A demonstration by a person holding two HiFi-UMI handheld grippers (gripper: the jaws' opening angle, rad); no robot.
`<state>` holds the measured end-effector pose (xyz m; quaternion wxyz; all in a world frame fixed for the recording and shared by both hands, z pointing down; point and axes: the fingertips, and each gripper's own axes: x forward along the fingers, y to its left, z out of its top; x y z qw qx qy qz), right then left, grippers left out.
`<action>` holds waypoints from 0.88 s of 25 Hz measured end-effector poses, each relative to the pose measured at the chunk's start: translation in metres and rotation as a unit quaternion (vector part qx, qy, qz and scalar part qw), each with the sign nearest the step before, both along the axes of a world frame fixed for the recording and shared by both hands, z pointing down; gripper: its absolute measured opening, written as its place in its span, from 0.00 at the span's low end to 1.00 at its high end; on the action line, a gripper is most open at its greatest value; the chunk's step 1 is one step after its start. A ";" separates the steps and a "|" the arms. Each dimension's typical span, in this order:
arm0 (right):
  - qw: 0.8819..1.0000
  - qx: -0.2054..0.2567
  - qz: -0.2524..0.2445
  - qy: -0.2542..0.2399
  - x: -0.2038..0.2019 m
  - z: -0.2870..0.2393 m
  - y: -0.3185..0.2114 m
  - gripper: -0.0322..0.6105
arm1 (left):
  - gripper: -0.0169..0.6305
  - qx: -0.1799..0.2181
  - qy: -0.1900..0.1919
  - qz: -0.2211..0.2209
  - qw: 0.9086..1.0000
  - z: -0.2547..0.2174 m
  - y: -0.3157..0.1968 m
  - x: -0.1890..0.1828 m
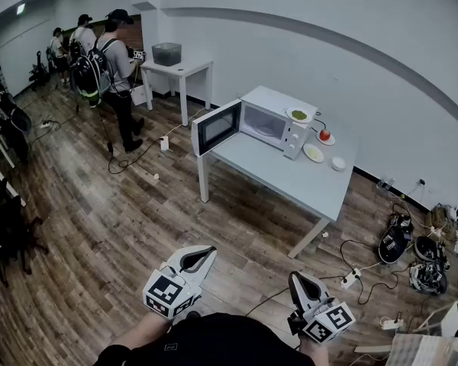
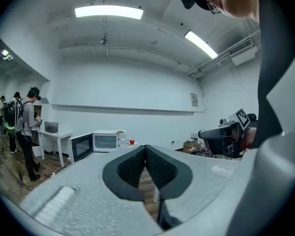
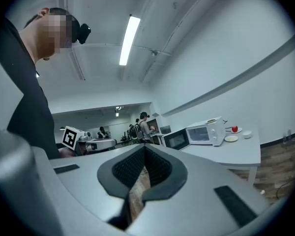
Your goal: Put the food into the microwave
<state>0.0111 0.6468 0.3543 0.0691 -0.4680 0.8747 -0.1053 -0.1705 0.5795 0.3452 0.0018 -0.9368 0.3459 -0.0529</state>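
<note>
**Standoff: food not yet reached**

The left gripper (image 1: 199, 258) and the right gripper (image 1: 300, 284) are held level, their jaws pressed together on nothing. The food plates (image 1: 314, 152) are left on the tabletop (image 1: 286, 183) beside the microwave (image 1: 269, 119), well apart from both grippers. The microwave door is found open, presumably for loading.

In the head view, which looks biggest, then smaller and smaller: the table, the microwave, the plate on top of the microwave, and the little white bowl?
Largest to smallest:
1. table
2. microwave
3. plate on top of the microwave
4. little white bowl
All stand close together, so nearness hardly skews it.
</note>
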 end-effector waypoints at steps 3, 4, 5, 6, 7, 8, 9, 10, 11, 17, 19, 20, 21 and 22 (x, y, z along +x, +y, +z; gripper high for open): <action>1.000 0.002 0.000 -0.001 0.006 0.002 0.006 0.06 | 0.04 0.000 0.000 0.001 1.000 0.000 0.006 0.007; 1.000 0.002 0.001 -0.002 0.010 0.002 0.009 0.06 | 0.04 0.000 0.001 0.002 1.000 0.000 0.009 0.010; 1.000 -0.001 0.002 -0.004 0.014 0.003 0.011 0.06 | 0.04 -0.001 0.002 0.003 1.000 -0.001 0.012 0.014; 1.000 -0.005 0.003 -0.010 0.019 0.004 0.014 0.06 | 0.04 -0.002 0.003 0.005 1.000 -0.001 0.015 0.019; 1.000 -0.010 0.005 -0.018 0.026 0.005 0.016 0.06 | 0.04 -0.004 0.003 0.007 1.000 -0.001 0.018 0.024; 0.999 -0.016 0.006 -0.028 0.033 0.007 0.018 0.06 | 0.04 -0.005 0.003 0.009 1.000 -0.001 0.021 0.030; 0.999 -0.019 0.006 -0.034 0.040 0.009 0.021 0.06 | 0.04 -0.007 0.002 0.011 1.000 0.000 0.024 0.037; 0.999 -0.020 0.003 -0.033 0.046 0.010 0.025 0.06 | 0.04 -0.008 0.000 0.012 1.000 0.002 0.026 0.043; 1.000 -0.018 -0.002 -0.024 0.051 0.011 0.030 0.06 | 0.04 -0.008 -0.002 0.012 1.000 0.003 0.029 0.050; 0.999 -0.014 -0.035 -0.006 0.076 0.019 0.055 0.06 | 0.04 -0.014 -0.005 0.017 1.000 0.007 0.042 0.097; 0.999 -0.017 -0.034 -0.014 0.086 0.021 0.055 0.06 | 0.04 -0.018 -0.007 0.025 0.999 0.010 0.047 0.111; 0.999 -0.017 -0.034 -0.021 0.090 0.021 0.055 0.06 | 0.04 -0.019 -0.009 0.029 0.999 0.011 0.049 0.117; 0.999 -0.018 -0.034 -0.028 0.094 0.022 0.053 0.06 | 0.04 -0.020 -0.012 0.030 0.999 0.013 0.049 0.121; 0.999 -0.019 -0.034 -0.033 0.097 0.023 0.050 0.06 | 0.04 -0.020 -0.013 0.029 0.999 0.014 0.046 0.124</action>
